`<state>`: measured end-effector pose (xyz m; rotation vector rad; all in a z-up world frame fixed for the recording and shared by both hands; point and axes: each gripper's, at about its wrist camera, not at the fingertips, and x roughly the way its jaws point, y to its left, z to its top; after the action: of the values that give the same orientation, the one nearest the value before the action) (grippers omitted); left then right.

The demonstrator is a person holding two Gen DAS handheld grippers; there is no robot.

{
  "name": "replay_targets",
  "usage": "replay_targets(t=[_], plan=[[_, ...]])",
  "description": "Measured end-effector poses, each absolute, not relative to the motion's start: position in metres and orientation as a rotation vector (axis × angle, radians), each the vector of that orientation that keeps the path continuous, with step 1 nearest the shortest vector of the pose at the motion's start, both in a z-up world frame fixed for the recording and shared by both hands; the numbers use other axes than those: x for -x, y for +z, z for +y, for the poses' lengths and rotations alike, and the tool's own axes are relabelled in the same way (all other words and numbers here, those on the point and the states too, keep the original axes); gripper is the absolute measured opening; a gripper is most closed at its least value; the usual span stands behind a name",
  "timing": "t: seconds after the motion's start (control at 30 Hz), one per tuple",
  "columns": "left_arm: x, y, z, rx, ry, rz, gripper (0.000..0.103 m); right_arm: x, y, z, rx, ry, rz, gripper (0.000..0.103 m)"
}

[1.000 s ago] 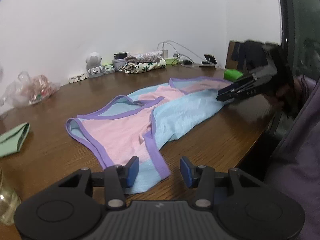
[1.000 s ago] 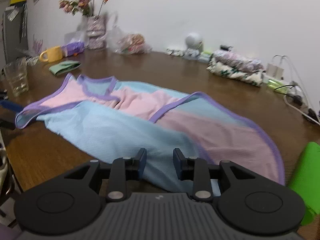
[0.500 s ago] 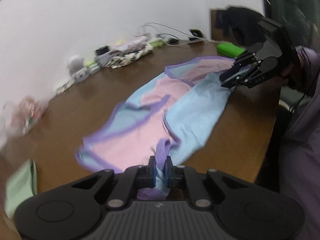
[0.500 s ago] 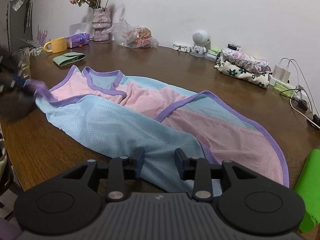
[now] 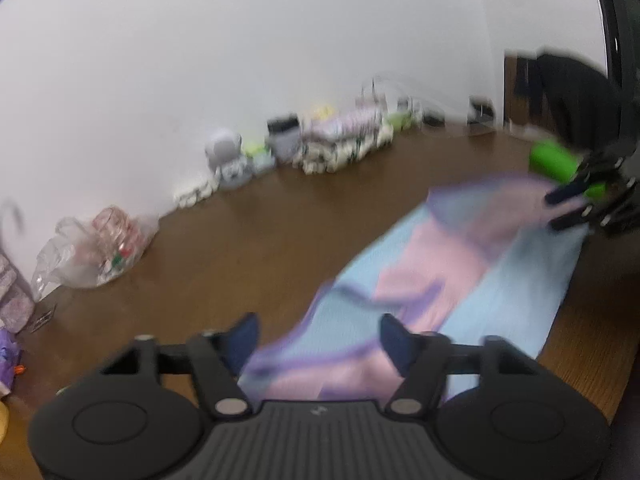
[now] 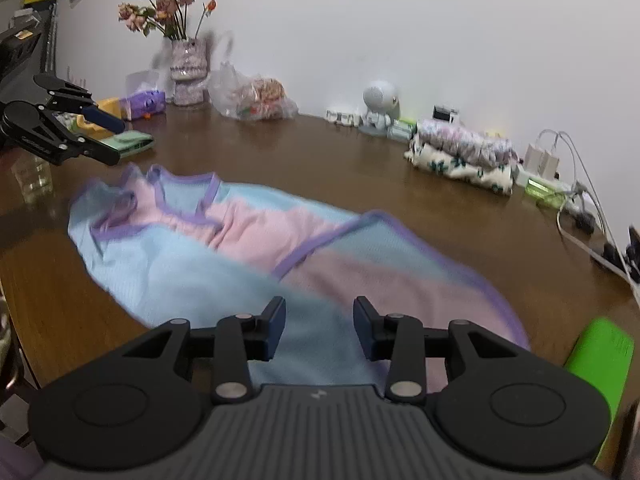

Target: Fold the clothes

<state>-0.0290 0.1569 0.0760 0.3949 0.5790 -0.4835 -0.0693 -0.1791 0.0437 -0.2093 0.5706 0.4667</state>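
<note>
Garment: the pink and blue dress (image 6: 248, 248) with purple trim lies spread on the counter (image 6: 400, 184), one long side already turned over the middle, so you are partway into a lengthwise fold, by my reading.
Left gripper (image 5: 316, 336): your fingers are spread wide and empty, hovering over the strap end of the dress; the right wrist view shows them apart and above the cloth, not touching it.
Right gripper (image 6: 320, 320): fingers released too, hanging just over the hem end, with blue cloth beneath the gap but nothing pinched.
Why this stance: with one gripper at each end you are placed to take both ends of one long edge at once, which would keep the thin fabric from bunching.
Vase (image 6: 188, 72): it stands at the far left by the wall and holds dried pink flowers (image 6: 168, 4).
Plastic bag (image 6: 256, 96): clear, beside the vase, with colourful packets inside; I cannot tell what they are.
Glass (image 6: 34, 172): near your left gripper, apparently empty, though it is blurred.
Folded stack (image 6: 464, 152): floral clothes lie by the wall, well apart from the dress.
Green object (image 6: 600, 352): just beside the hem; mind it when you sweep cloth across.
</note>
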Motion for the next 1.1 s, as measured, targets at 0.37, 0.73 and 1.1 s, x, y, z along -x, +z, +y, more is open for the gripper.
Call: replay_targets(t=[0.37,0.73,1.1], plan=[[-0.094,0.028,0.116,-0.316,-0.515,0.827,0.054,-0.119,0.069,-0.166,0.285,0.582,0.891,0.046],[-0.115,0.006,0.120,-0.248,-0.476,0.908,0.005,-0.152,0.027,-0.140,0.376,0.591,0.945,0.023],[-0.028,0.049,0.103,-0.375,-0.500,0.686,0.003,-0.081,0.079,-0.170,0.387,0.621,0.763,0.005]])
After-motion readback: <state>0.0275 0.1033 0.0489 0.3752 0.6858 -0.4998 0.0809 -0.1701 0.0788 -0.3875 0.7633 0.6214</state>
